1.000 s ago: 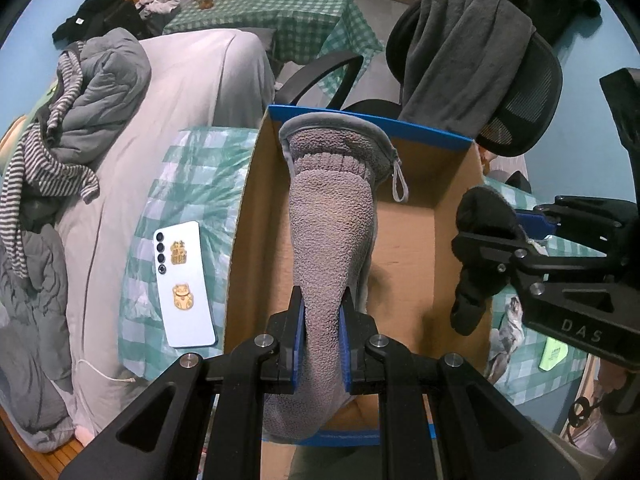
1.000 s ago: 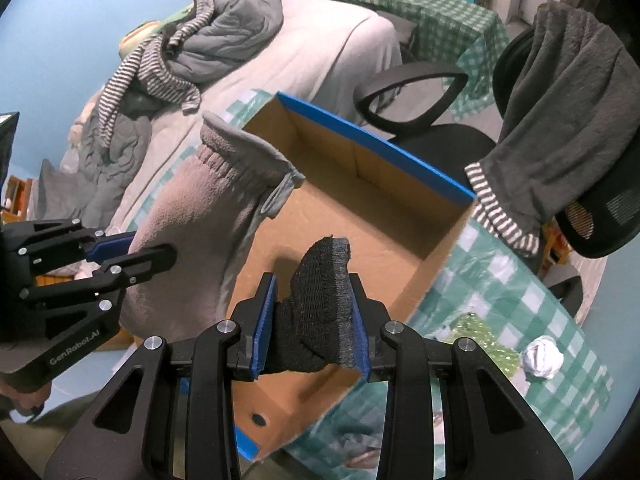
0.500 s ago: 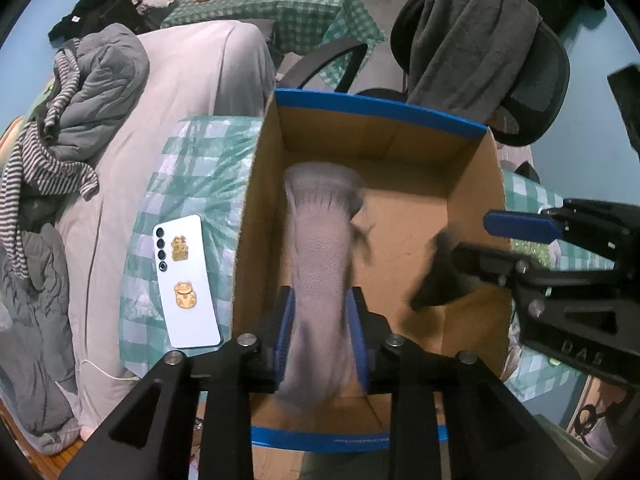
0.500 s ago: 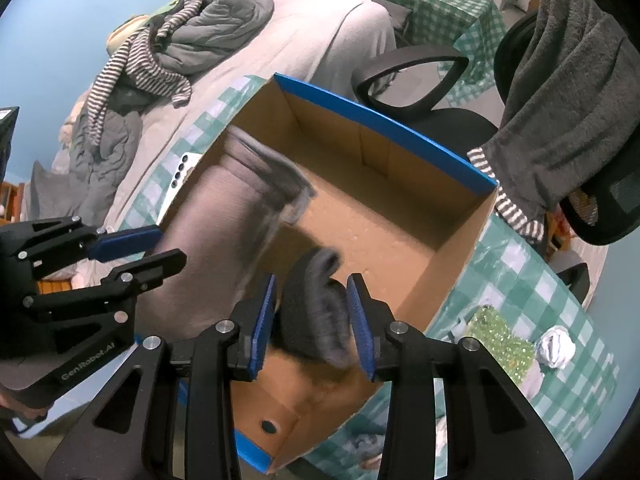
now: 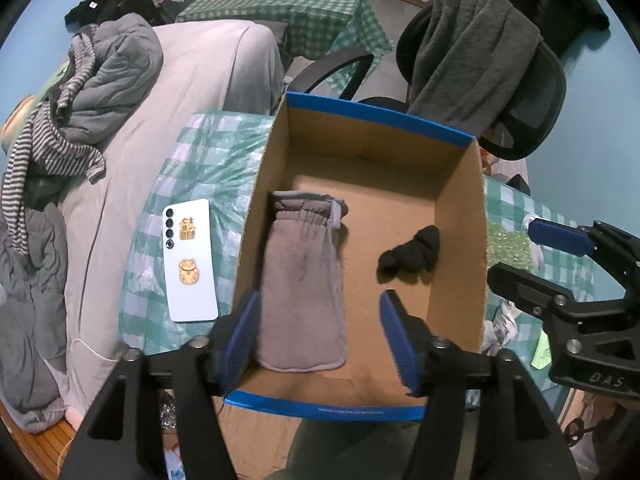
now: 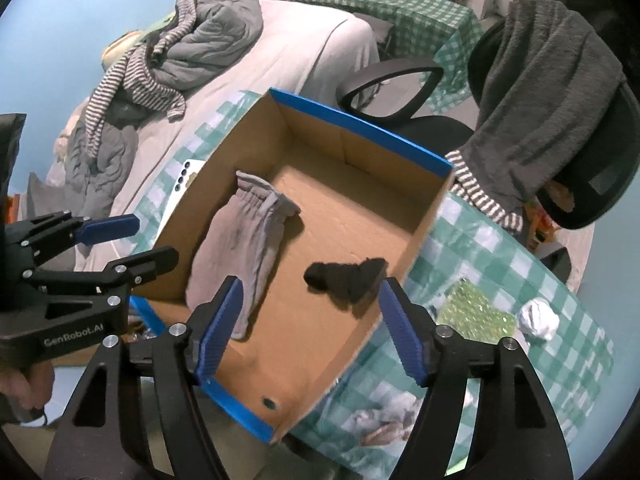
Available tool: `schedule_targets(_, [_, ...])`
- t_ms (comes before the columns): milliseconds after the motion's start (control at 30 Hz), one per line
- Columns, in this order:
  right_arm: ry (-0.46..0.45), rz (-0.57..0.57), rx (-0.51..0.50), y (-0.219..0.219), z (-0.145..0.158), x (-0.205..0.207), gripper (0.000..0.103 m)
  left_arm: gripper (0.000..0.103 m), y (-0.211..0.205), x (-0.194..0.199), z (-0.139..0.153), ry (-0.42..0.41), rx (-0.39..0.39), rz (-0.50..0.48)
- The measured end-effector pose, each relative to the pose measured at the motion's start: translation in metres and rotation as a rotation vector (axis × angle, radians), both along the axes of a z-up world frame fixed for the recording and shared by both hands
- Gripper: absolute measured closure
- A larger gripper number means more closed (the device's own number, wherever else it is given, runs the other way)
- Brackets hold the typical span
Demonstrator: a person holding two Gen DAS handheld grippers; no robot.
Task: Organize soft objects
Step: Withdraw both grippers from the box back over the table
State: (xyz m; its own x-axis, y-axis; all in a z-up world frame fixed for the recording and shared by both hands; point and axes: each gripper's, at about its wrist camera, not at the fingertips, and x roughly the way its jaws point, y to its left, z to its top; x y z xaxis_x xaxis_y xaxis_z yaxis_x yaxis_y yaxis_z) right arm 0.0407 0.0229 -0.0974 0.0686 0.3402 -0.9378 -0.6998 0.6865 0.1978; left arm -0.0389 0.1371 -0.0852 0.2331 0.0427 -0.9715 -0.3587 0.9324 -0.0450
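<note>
phone (image 5: 190, 260): lies flat on the checked cloth, just outside the left wall of the cardboard box (image 5: 460, 140); not part of the sorting.
left gripper (image 5: 320, 340): jaws spread wide, nothing between them, held over the near end of the box above the toe of the grey sock.
grey sock (image 5: 304, 284): flat on the box floor along the left wall, cuff toward the far wall, toe toward the near wall (its little loop tag sits at the cuff).
grey sock handling: judged light, thick and limp; it will fold and droop wherever it is lifted, so a pinch across the ribbed cuff or mid-length gives the surest hold.
black sock (image 6: 344, 280): bunched on the box floor near the right wall, apart from the grey sock.
black sock handling: judged very light and floppy, not fragile; the bunched middle offers the most cloth to pinch.
right gripper (image 6: 310, 328): jaws wide apart and empty, hovering over the near right corner of the box, close above the black sock.
crumpled white wad (image 6: 538, 318): on the checked cloth, well right of the box.
</note>
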Motion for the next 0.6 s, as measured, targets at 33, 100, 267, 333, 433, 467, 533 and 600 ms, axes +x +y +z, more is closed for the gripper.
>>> schedule_targets(33, [-0.006,-0.006,0.010,-0.005,0.005,-0.002,0.030,0.038,-0.002,0.000,0.002,-0.005,0.003,-0.004])
schedule_targets(100, [-0.016,-0.019,0.023,-0.012,0.012,-0.004,0.028,0.038,-0.007,0.000,0.007,-0.009,0.004,-0.017])
schedule_targets(267, [-0.038,-0.078,0.043,-0.037,0.025,-0.006,0.027,0.038,-0.024,0.003,0.016,-0.021,0.012,-0.066])
schedule_targets(333, [-0.040,-0.109,0.048,-0.049,0.027,-0.006,0.027,0.038,-0.032,0.005,0.019,-0.024,0.017,-0.091])
schedule_targets(433, [-0.040,-0.148,0.041,-0.066,0.027,-0.006,0.027,0.038,-0.046,0.008,0.021,-0.024,0.020,-0.127])
schedule_targets(467, [-0.039,-0.161,0.037,-0.072,0.026,-0.006,0.027,0.038,-0.050,0.010,0.021,-0.022,0.021,-0.138])
schedule_targets(533, [-0.039,-0.183,0.033,-0.084,0.026,-0.007,0.027,0.038,-0.057,0.011,0.021,-0.022,0.023,-0.157])
schedule_targets(600, [-0.042,-0.203,0.028,-0.094,0.026,-0.007,0.027,0.038,-0.067,0.012,0.022,-0.023,0.032,-0.181])
